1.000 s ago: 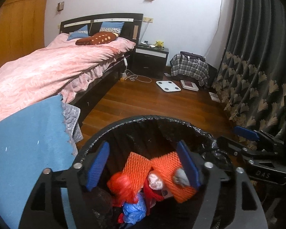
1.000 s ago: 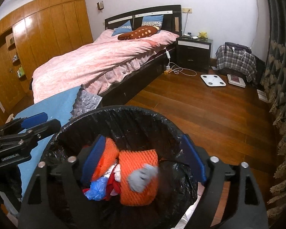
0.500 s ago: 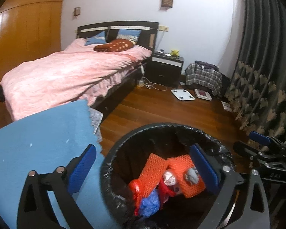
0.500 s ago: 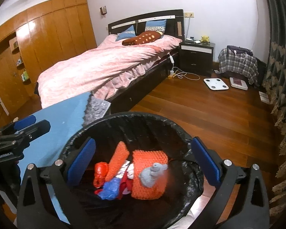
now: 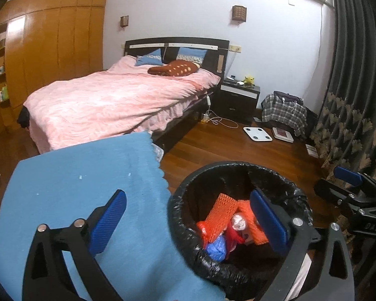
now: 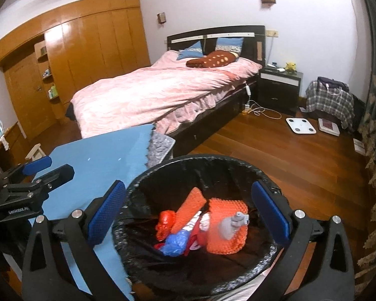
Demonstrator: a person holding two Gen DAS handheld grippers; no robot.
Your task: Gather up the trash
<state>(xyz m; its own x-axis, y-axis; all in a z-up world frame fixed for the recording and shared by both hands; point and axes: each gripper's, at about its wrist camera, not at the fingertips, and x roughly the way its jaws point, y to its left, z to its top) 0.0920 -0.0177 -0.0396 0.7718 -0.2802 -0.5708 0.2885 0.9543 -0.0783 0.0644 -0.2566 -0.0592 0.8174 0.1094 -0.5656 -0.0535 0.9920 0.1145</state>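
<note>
A pink-covered bed (image 6: 163, 92) is filling the far side of the room, with a wooden wardrobe wall (image 6: 87, 50) standing behind it and a patterned curtain (image 5: 351, 115) hanging along the right. A dark nightstand (image 6: 279, 87) is sitting beside the bed's head end, and a white scale (image 6: 300, 125) is lying on the wood floor (image 6: 288, 160) near a plaid-covered bundle (image 6: 329, 100).

Closer in, a bench covered in blue cloth (image 5: 75, 188) is taking up the lower left, and a round bin (image 6: 263, 175) lined with a black bag is standing just beside its edge, on the floor side.

The left tool (image 5: 188, 220) is hanging released, its blue pads spread wide and holding nothing; one finger is showing over the blue cloth and the other over the bin's opening. The right tool (image 6: 188, 215) is hanging above the bin, likewise spread wide and empty, its two fingers straddling the bin's rim in the view.

The trash is lying inside the bin: orange foam netting (image 6: 225, 230) in two pieces, one flat and one tilted, with a grey crumpled scrap (image 6: 234, 222) resting on the larger piece. A red wrapper (image 6: 165, 223) and a blue wad (image 6: 175, 242) are sitting just beside the netting, touching it.
</note>
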